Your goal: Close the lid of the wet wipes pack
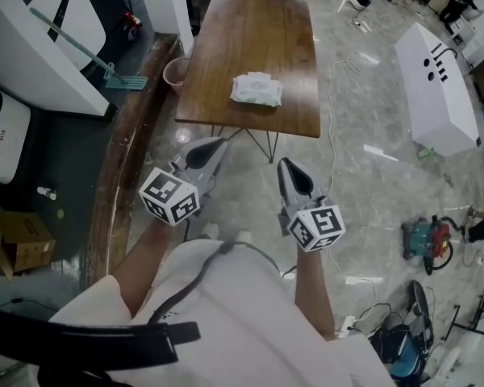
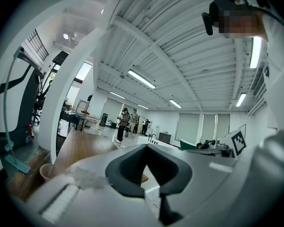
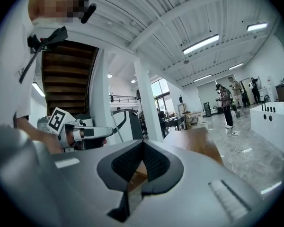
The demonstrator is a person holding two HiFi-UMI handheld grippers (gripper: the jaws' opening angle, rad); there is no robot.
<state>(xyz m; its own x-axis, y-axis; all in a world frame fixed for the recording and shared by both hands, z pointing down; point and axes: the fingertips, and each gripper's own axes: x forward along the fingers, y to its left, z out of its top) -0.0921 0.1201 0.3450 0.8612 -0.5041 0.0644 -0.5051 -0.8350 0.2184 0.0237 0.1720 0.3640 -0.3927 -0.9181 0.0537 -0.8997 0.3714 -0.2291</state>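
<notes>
Well now, the wet wipes pack lay flat on the wooden table, toward its near edge and well apart from both tools. The left gripper and the right gripper hung close to the person's body, pointing level toward the table. Each had its jaws pressed together at the tips with nothing between them. Whether the lid stood up or lay half down I couldn't tell; the pack was too small in view. My guess was a light, soft pouch of squashy film over damp tissues, with one stiff plastic flap on top that snaps shut on a hinge. Being so light, it would likely skid on the smooth wood if pushed sideways. Pressing straight down on the flap's free edge looked the better way, perhaps with the other closed tip steadying the pouch. No pinch seemed needed, since closed jaws would serve as a blunt finger. Nothing looked fragile, though the film could crumple.
</notes>
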